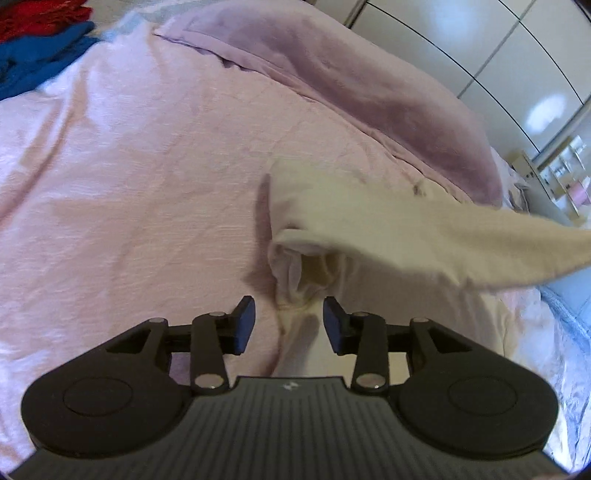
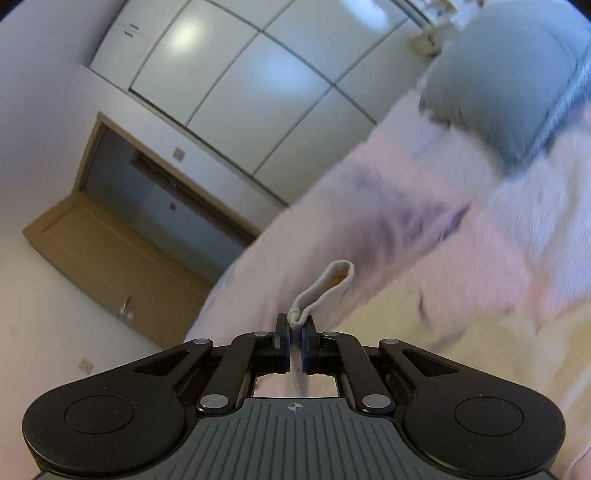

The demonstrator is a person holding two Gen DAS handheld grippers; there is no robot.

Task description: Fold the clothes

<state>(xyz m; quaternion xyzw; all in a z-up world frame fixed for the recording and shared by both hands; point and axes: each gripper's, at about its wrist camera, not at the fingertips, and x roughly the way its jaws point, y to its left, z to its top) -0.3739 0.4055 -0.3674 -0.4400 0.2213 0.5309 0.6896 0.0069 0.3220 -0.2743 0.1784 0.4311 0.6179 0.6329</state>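
A bed [image 1: 110, 166] covered in a pale pink sheet fills the left wrist view, with a mauve blanket [image 1: 332, 85] along its far side. White glossy wardrobe doors [image 2: 240, 81] reflect light, beside a wooden door [image 2: 110, 266] standing open against a white wall [image 2: 40, 147].

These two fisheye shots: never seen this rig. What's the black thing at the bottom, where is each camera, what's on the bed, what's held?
There is no robot arm here. A person holds one hand-held tool in each hand, and each tool has a camera looking forward along its two fingers.

The left wrist view shows the left tongs, open and holding nothing, over a pink bedspread. A cream garment lies on it, with one end lifted off toward the right. A lilac blanket lies farther back, and blue clothes and red clothes sit in the far left corner.

The right wrist view shows the right tongs shut on an edge of the same cream garment. This camera is tilted, so you also see a wardrobe and a door.
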